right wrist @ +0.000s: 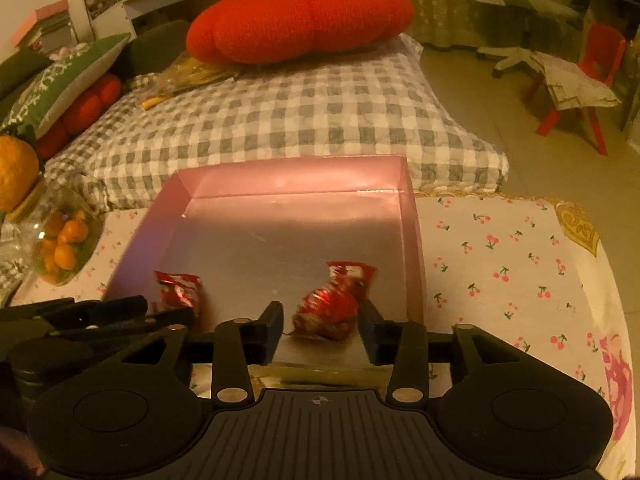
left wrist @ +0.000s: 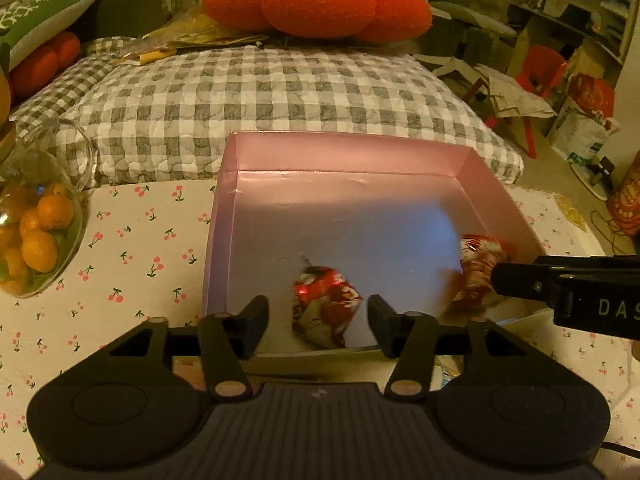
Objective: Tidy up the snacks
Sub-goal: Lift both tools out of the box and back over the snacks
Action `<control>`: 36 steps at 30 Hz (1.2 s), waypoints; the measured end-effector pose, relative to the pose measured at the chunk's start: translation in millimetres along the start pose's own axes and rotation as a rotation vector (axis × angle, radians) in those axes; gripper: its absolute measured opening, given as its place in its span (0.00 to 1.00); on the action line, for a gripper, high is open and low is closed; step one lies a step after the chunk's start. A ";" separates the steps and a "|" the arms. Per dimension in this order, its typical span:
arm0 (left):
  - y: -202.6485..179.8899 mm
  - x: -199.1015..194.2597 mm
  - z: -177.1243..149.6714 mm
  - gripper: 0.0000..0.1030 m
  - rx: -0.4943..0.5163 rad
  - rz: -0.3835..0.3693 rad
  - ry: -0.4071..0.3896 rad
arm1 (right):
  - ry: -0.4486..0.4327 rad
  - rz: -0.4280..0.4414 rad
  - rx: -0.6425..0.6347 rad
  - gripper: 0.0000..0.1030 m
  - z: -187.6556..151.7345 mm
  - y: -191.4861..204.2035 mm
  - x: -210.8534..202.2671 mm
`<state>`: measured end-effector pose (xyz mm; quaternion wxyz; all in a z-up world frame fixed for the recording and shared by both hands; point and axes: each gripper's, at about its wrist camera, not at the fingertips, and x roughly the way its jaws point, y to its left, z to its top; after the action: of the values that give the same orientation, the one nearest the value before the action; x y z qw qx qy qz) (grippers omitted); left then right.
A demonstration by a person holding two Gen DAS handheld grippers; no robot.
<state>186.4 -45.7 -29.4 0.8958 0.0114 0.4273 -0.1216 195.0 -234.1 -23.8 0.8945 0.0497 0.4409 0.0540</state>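
Left wrist view: the left gripper (left wrist: 316, 320) hangs open over the pink box's (left wrist: 348, 148) near edge, one red snack packet (left wrist: 326, 308) loose between its fingers. Inside the same box, the right gripper (right wrist: 320, 326) stands open around a second red packet (right wrist: 332, 304).

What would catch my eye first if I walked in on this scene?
Probably the big red pumpkin cushion on the checked quilt at the back. Then the shiny pink box on the cherry-print tablecloth, with two red snack packets inside, each lying between an open tool's fingers.
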 end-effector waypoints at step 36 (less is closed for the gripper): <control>26.6 -88.8 -48.7 0.99 -0.012 -0.027 0.030 | -0.038 -0.002 0.004 0.88 -43.8 28.9 -97.6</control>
<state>101.6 4.6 5.7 0.8877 0.0021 0.4413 -0.1311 99.5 -217.4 30.0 0.9028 0.0519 0.4239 0.0514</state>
